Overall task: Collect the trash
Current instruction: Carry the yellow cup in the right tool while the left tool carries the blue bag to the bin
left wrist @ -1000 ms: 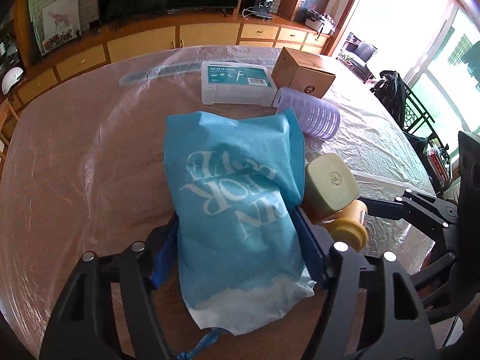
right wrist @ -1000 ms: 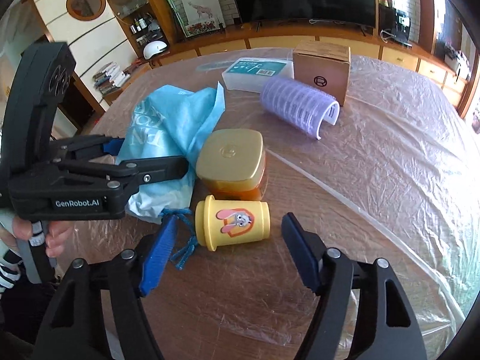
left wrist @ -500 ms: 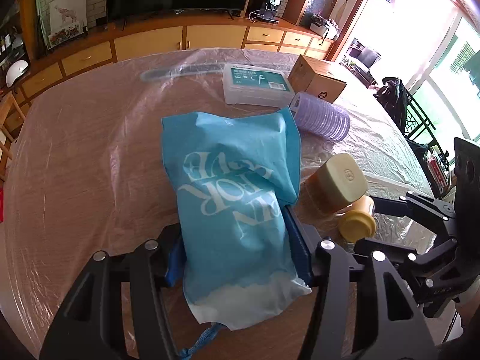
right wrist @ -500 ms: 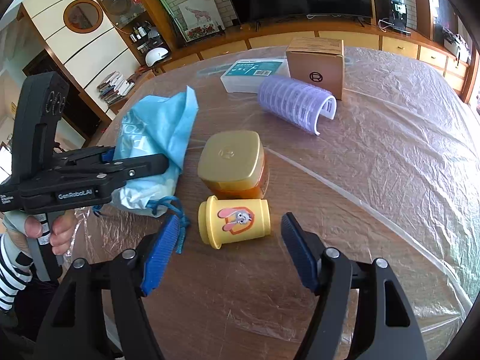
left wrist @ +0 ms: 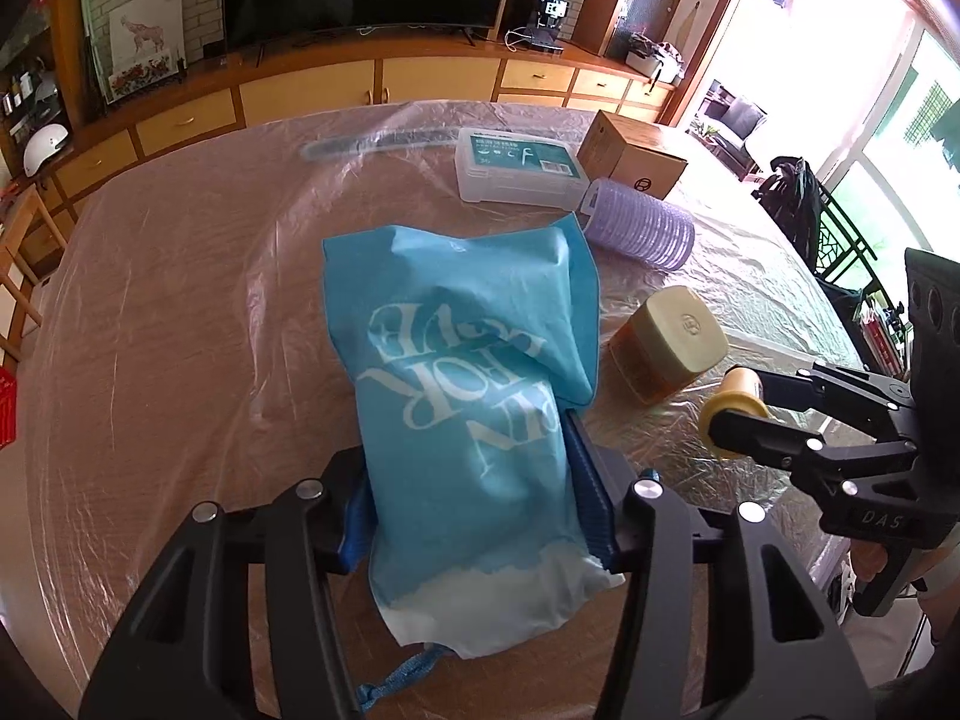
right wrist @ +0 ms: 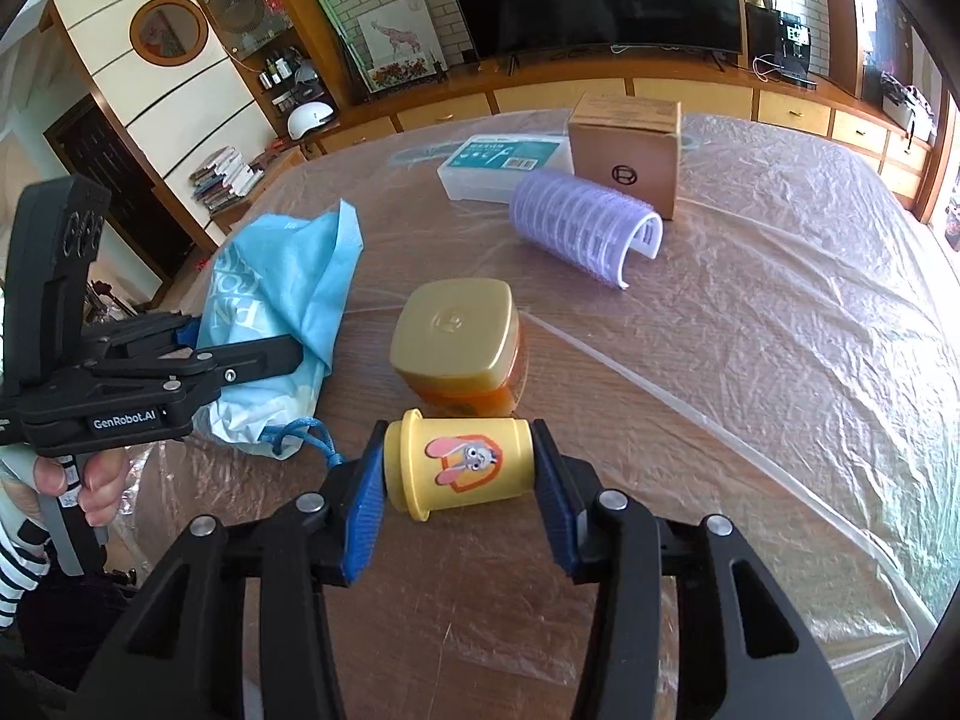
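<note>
Yellow cup's (right wrist: 459,461) rabbit print — right wrist view only.

In the left wrist view we are seeing bare bench (left wrist: 168,324) running along the left of the frame. In the right wrist view, the gold-lidded jar (right wrist: 459,348) is blocking the centre, the purple roller (right wrist: 585,228) and cardboard box (right wrist: 624,150) are crowding the upper middle, and the right side is lying open.
</note>
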The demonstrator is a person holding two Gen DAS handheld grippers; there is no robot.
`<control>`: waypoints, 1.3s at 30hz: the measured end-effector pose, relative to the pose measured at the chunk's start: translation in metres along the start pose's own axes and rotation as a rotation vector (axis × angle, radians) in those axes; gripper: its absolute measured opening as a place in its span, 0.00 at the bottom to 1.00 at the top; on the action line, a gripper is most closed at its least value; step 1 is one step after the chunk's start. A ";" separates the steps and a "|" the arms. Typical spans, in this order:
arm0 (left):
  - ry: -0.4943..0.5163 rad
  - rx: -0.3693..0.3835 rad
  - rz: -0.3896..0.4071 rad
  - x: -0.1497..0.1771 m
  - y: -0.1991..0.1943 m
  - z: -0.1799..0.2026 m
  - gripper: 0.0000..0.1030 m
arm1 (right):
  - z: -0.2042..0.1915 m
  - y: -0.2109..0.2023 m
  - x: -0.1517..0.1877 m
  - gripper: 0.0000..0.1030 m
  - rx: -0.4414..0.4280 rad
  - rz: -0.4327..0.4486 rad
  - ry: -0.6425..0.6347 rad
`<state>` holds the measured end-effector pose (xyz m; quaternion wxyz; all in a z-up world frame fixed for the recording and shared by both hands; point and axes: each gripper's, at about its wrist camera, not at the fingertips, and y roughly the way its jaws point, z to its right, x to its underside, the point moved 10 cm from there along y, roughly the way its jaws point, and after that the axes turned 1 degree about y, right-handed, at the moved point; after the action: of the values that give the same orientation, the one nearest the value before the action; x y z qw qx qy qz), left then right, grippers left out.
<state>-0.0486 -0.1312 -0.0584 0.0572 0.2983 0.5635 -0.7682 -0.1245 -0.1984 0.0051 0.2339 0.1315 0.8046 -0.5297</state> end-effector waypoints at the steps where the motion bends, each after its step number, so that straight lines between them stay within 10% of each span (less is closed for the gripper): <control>1: -0.004 0.005 0.003 0.001 -0.002 0.001 0.52 | 0.001 -0.002 0.000 0.43 -0.004 0.004 0.002; 39: 0.025 0.041 0.105 0.077 -0.099 0.053 0.51 | -0.032 -0.088 0.058 0.43 -0.225 0.021 0.081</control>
<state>-0.1743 -0.1249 -0.0064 0.0844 0.3383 0.5320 -0.7716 -0.2220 -0.2073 0.0556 0.2199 0.1340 0.8663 -0.4280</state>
